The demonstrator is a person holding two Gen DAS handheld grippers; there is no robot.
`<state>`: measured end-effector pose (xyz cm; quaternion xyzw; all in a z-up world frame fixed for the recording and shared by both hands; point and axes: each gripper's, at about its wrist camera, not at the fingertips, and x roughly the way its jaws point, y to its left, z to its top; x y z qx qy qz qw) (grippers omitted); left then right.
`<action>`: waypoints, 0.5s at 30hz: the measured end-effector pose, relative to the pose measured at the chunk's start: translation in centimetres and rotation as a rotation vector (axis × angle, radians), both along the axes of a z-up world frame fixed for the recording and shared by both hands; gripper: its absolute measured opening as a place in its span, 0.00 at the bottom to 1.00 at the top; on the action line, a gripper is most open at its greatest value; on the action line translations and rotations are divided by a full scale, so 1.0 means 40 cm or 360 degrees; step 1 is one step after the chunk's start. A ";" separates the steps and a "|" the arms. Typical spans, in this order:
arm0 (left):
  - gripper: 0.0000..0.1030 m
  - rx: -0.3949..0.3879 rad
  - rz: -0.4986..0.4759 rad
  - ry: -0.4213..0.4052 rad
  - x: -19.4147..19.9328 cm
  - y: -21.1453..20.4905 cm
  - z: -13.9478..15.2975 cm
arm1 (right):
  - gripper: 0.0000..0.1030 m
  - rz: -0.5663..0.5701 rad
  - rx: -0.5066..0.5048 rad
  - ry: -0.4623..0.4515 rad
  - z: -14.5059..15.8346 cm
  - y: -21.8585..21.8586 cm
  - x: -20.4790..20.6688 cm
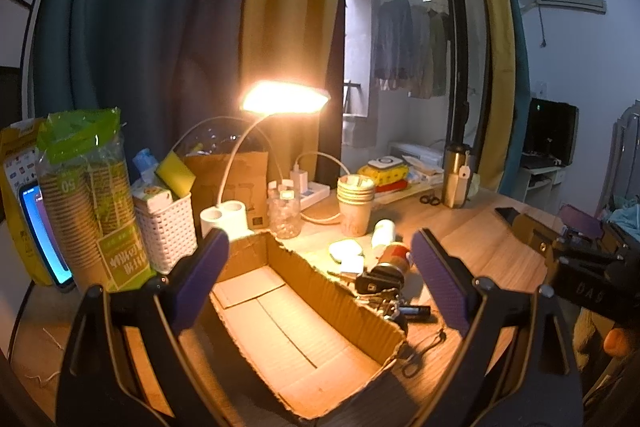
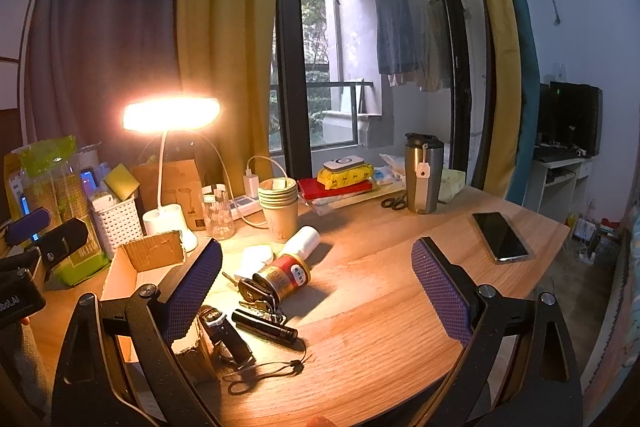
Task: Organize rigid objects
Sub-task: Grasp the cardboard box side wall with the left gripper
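A lit desk lamp (image 2: 171, 114) glows at the far left of the wooden surface (image 2: 380, 291), its white base (image 2: 166, 223) beside a white lattice basket (image 2: 114, 223). Right of the base stand a clear glass jar (image 2: 218, 213) and a stack of paper cups (image 2: 279, 205), with a white power strip (image 2: 244, 205) behind them. Farther right a steel travel mug (image 2: 423, 173) stands upright, scissors (image 2: 393, 203) just beside it. A dark phone (image 2: 502, 237) lies flat near the right edge. Yellow and teal curtains (image 2: 224, 27) frame the window (image 2: 340, 67), where clothes (image 2: 412, 35) hang outside.
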<state>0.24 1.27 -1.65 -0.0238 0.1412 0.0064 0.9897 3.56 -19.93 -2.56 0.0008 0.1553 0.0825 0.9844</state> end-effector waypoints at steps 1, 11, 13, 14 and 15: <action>0.90 0.0003 0.0014 0.0016 0.003 0.003 -0.006 | 0.95 0.0003 -0.0002 0.0011 -0.006 0.002 0.005; 0.90 -0.0037 0.0185 0.0353 0.067 0.081 -0.115 | 0.95 0.0028 -0.0048 0.0146 -0.064 0.037 0.058; 0.90 -0.0059 0.0210 0.0439 0.083 0.100 -0.141 | 0.95 0.0032 -0.0062 0.0175 -0.078 0.044 0.068; 0.90 -0.0075 0.0216 0.0474 0.089 0.108 -0.153 | 0.95 0.0034 -0.0067 0.0189 -0.084 0.047 0.073; 0.90 -0.0100 0.0223 0.0517 0.094 0.118 -0.168 | 0.95 0.0034 -0.0075 0.0207 -0.093 0.051 0.080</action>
